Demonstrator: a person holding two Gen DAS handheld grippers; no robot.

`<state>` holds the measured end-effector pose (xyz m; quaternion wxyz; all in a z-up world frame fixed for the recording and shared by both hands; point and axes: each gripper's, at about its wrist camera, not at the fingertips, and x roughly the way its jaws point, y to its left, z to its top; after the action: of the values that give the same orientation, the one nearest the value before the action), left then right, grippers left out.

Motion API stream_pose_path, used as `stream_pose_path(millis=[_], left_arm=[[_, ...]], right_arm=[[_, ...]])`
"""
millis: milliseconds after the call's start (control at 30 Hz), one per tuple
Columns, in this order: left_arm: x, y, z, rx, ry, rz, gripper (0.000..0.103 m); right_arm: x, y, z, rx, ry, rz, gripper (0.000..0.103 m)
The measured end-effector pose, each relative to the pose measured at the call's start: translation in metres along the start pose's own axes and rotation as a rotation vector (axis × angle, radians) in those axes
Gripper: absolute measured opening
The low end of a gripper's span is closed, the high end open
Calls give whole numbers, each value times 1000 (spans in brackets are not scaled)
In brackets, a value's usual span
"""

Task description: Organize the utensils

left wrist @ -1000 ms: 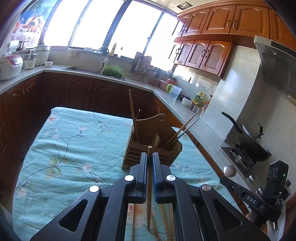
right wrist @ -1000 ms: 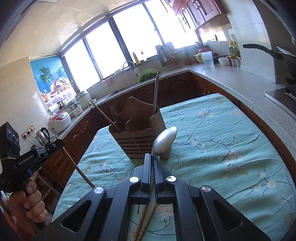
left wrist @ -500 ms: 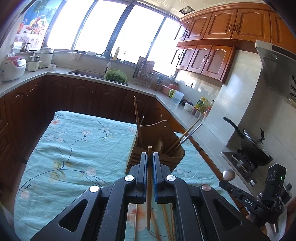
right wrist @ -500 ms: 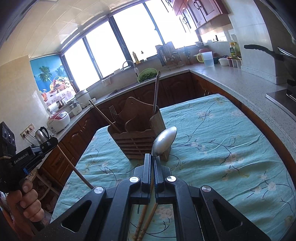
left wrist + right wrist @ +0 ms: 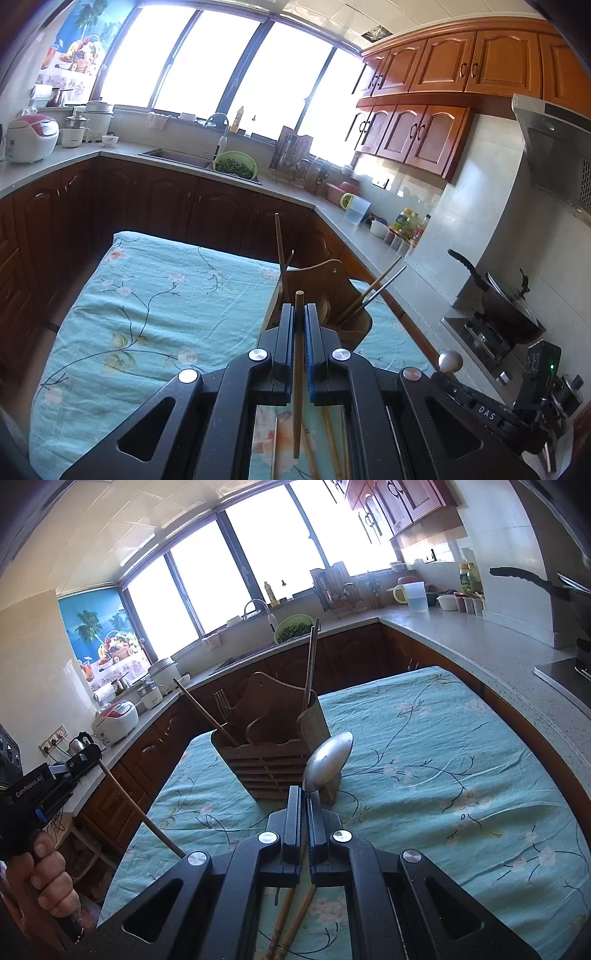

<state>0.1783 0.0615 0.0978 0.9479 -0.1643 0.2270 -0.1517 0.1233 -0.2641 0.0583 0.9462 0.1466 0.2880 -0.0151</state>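
Utensil holder (image 5: 275, 755): wooden, slotted, upright on the table (image 5: 461, 760); already contains chopsticks, a fork and a metal rod.

Left tongs (image 5: 298, 317): clamped narrow on a single wooden chopstick (image 5: 297, 373), just short of the holder.

Right tongs (image 5: 305, 801): closed tight on a metal spoon (image 5: 327, 762), bowl uppermost, in front of the holder.

Loose chopsticks (image 5: 286, 919): on the cloth, nearer the person than the holder.

Risks: the chopstick, gripped mid-length, may pivot and miss its slot; the spoon, pinched low on a thin handle, may swing or slip; either tip could catch the holder's rim and tip it.

Legible writing: "GenRobot.AI" on the left device; "DAS" on the right device.
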Motion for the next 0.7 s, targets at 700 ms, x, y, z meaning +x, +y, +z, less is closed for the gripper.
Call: stream_pose_path(millis=[700], left_arm=[[27,-9,66,-36,-281,-28,3]], right_arm=[[26,26,100,-94,-239,-28,2]])
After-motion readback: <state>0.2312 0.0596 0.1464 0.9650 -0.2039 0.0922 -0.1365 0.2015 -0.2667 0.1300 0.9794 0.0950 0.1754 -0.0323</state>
